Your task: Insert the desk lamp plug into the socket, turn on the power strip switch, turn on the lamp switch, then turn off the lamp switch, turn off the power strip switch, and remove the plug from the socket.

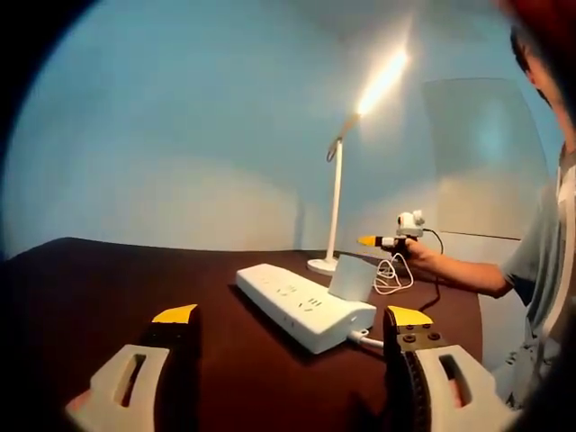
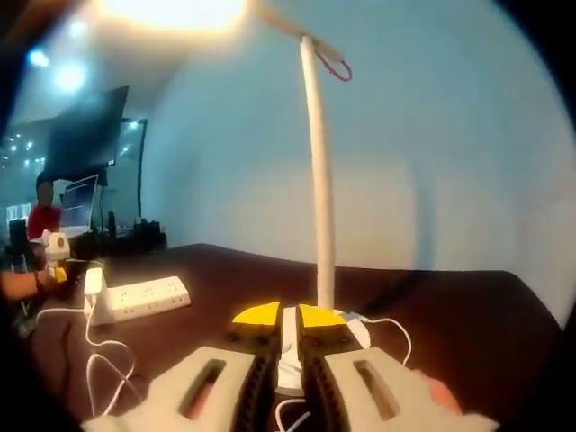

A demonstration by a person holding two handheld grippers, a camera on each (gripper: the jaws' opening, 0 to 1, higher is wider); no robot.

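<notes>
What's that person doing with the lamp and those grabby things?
A person holds a gripper in each hand. The desk lamp is lit, and its plug sits in the power strip on the dark table. The right gripper is nearly closed at the lamp base. The left gripper waits open near the strip.

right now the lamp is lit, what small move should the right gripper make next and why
Probably press down on the round white lamp base to switch it off. The slim white desk lamp is glowing, its white plug adapter sits in the white power strip, and the right gripper looks nearly shut at the base.
</notes>
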